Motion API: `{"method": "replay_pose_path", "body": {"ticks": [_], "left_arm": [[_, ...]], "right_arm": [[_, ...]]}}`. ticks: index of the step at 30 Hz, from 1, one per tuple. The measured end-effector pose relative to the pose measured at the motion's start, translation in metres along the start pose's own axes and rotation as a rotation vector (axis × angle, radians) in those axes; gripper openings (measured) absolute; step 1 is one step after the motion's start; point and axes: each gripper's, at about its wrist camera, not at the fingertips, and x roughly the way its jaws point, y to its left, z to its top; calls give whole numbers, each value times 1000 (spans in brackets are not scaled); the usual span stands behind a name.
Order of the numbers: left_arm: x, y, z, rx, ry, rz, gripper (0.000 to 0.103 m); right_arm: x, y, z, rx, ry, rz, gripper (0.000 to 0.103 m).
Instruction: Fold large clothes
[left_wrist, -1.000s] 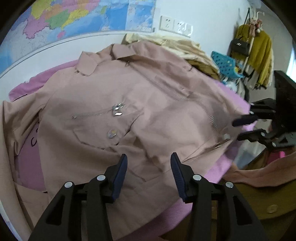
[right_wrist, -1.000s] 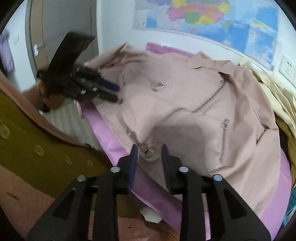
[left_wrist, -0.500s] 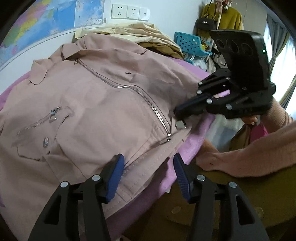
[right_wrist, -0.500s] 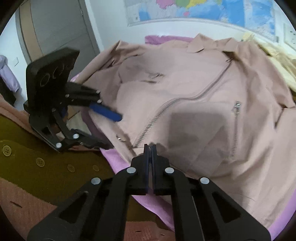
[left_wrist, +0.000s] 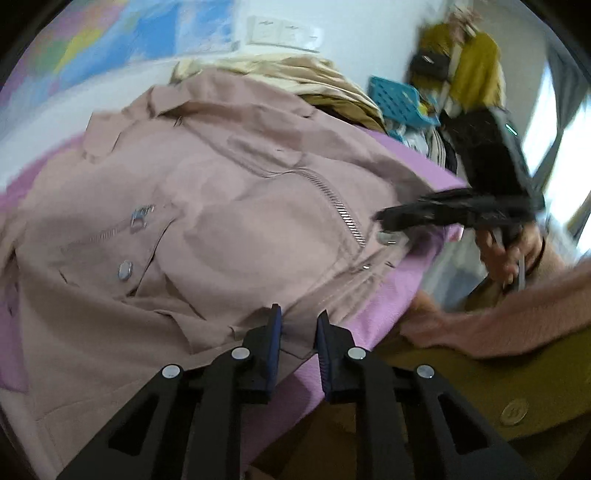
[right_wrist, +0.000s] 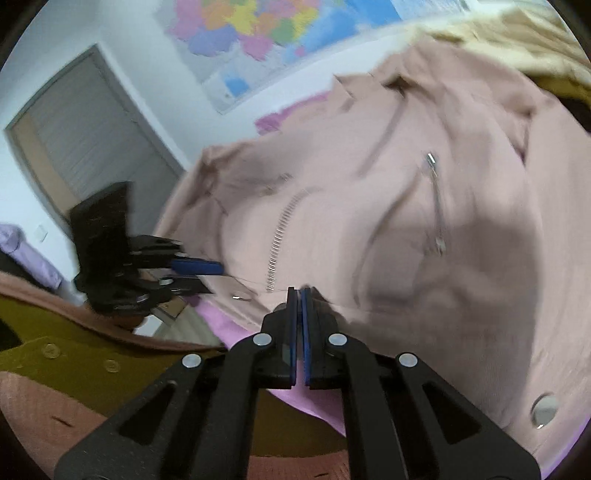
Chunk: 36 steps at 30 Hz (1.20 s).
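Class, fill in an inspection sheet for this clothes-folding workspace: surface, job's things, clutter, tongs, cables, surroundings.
Surface: purple sheet, mostly covered.
Job's things: pink zip jacket spread front up, zip partly open, hem at the near edge.
Clutter: cream and tan clothes pile behind the collar; teal basket.
Tongs: left tongs closing, hem between the pads, a gap showing; right tongs shut on the hem by the zip end.
Cables: nothing seen.
Surroundings: wall map, sockets, grey door, hanging mustard garment.
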Motion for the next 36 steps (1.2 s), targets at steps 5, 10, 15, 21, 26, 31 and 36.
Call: {"method": "replay_pose_path", "body": {"ticks": [5,10,15,21,26,31,36], "left_arm": [[1,-4,1,27,16,-13,30],[-20,18,3,-65,-67,-56,53],[-4,33,2,-47,38,176,50],[-32,62,18,-80,-44,224,61],[-42,107,56,-91,-87,410,66],[-18,181,86,-202,27,626,66],[-2,254,79,-411,167,578,67]], "right_arm": [[-1,2,1,-3,-2,-27,3],[-2,3,2,35,-10,-49,3],[-1,12,15,-16,17,-66,20],[-11,11,64,-104,-53,-184,41],[28,-9,123,-101,-13,-274,55],[87,-38,174,-56,66,-311,58],[137,-66,192,-16,150,-374,61]]}}
